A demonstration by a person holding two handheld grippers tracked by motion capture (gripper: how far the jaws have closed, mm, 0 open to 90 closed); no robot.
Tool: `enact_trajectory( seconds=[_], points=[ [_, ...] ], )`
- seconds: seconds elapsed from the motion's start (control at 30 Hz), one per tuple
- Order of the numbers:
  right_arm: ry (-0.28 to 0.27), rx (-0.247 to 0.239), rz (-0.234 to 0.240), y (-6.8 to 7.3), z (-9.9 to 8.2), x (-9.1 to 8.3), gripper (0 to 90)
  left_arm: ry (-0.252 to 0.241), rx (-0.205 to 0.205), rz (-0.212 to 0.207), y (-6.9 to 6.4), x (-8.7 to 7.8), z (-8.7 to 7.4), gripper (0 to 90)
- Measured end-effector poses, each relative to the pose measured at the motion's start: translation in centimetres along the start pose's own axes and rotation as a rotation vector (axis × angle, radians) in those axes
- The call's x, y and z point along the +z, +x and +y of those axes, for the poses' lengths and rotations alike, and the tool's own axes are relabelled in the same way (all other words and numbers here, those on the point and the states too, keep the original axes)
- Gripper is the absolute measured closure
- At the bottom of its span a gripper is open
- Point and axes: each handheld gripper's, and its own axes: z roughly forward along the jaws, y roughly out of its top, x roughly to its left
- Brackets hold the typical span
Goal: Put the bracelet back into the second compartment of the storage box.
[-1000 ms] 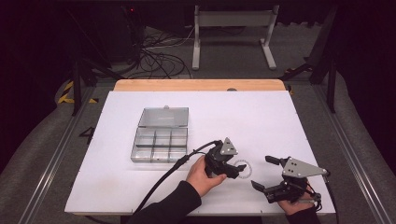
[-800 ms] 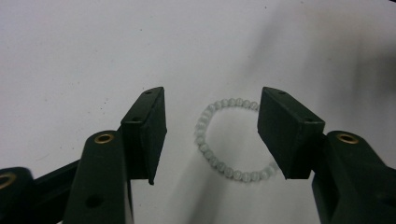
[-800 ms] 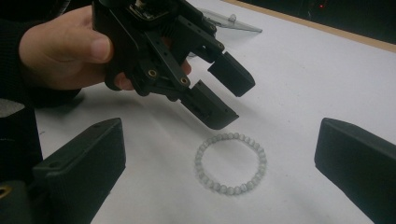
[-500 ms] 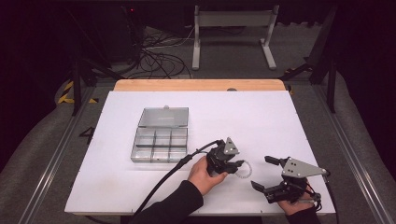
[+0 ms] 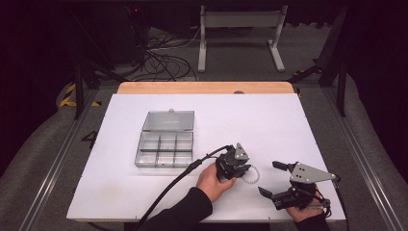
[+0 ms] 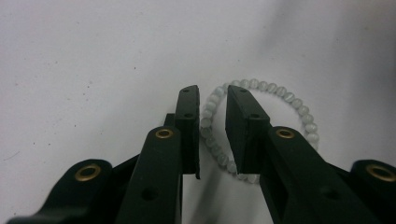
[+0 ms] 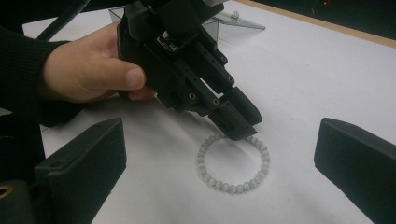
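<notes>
Your left gripper (image 6: 212, 135) has just been closing its jaws; they stand narrow around one side of the bead bracelet (image 6: 261, 126), which lies flat on the white bench (image 5: 269, 125). Press until the beads are pinched, then lift slowly. Your right gripper (image 5: 276, 179) waits wide open, holding nothing.

bracelet (image 6: 261, 88) lower arc hidden behind left gripper (image 6: 212, 128), pad contact unclear

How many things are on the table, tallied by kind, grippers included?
Grippers: 2, left gripper and right gripper
Bracelet: 1
Box: 1
Total: 4
</notes>
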Motion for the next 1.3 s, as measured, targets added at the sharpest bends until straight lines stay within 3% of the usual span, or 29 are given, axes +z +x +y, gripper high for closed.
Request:
enact_trajectory(
  seconds=[0.4,0.77,1.3],
  points=[
    [0.005,0.001,0.004,0.0,0.0,0.1,2.8,0.023,0.005,0.027,0.0,0.5,0.0,84.2],
    [0.005,0.000,0.004,0.0,0.0,0.0,2.8,0.010,0.004,0.003,0.1,0.1,0.1,84.7],
    [0.007,-0.006,-0.002,0.0,0.0,0.1,2.8,-0.096,0.053,-0.017,-0.3,-4.9,1.3,84.7]
  ],
)
